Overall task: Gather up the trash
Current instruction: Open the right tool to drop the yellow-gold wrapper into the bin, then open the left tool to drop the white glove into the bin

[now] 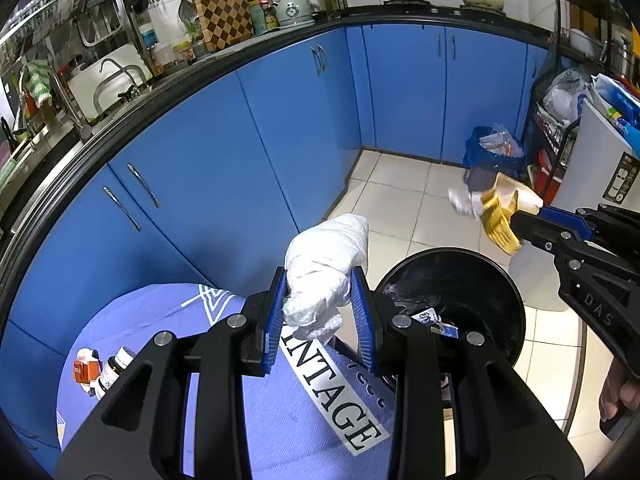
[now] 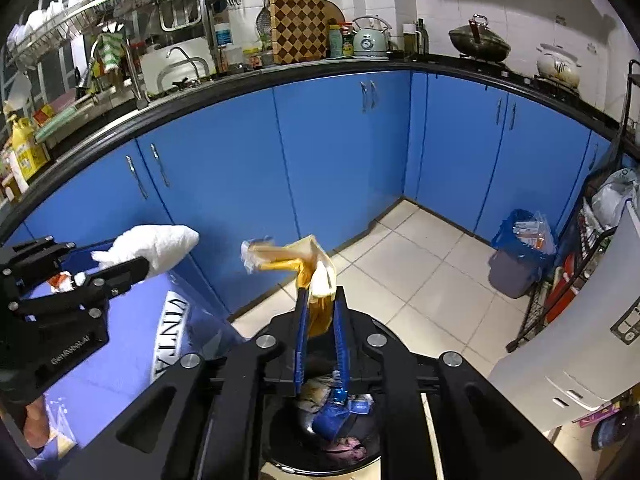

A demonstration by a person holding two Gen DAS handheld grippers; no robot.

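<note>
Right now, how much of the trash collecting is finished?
Some trash already lies in the black bin. In hand: the left hand-held gripper holds a crumpled white paper, the right hand-held gripper a yellow wrapper. Neither is dropped yet.

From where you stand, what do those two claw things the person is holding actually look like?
Both are alike. The left gripper and right gripper are matte black angular frames with cut-out slots and round silver bolts. Each has two flat fingers faced with ribbed blue pads. White lettering marks the black body. No cables show. A bare hand grips the right one's handle.
</note>
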